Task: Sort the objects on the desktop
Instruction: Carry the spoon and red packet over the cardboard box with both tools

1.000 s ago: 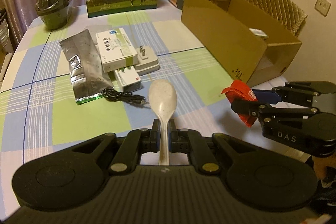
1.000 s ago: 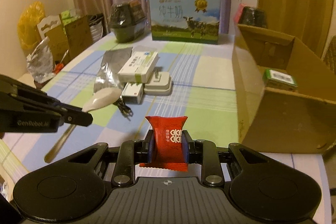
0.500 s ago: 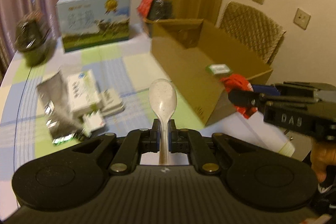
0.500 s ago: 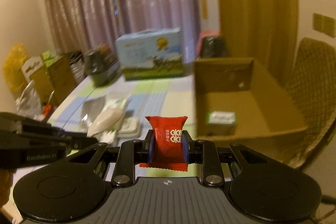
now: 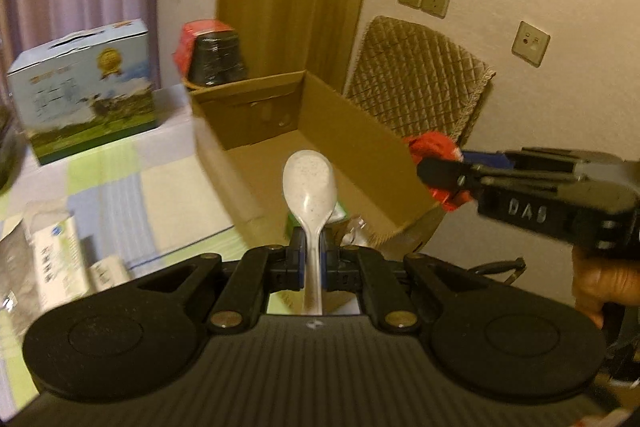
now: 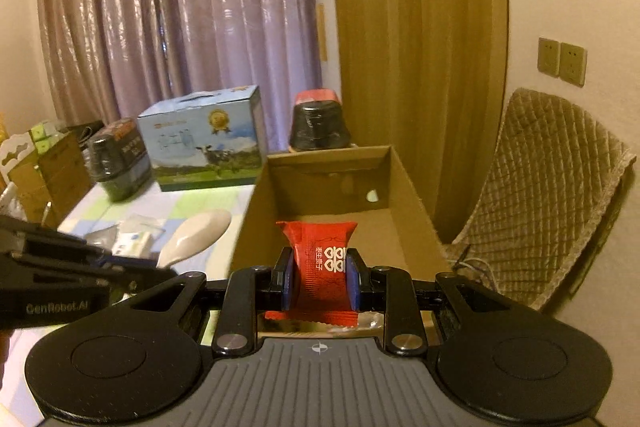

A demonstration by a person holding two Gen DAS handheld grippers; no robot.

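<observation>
My left gripper is shut on the handle of a white speckled spoon, whose bowl points over the open cardboard box. My right gripper is shut on a red candy packet and holds it above the near end of the cardboard box. The right gripper also shows in the left wrist view at the box's right wall, with the red packet in it. The left gripper and spoon show at the left in the right wrist view. A green item in the box is mostly hidden behind the spoon.
A blue milk carton box, dark wrapped tubs and white medicine boxes sit on the checked tablecloth. A quilted chair stands right of the box, by the wall.
Both grippers have risen and swung right towards the cardboard box with their loads still held. The box now lies directly ahead in both views; the table items have slid to the left.
</observation>
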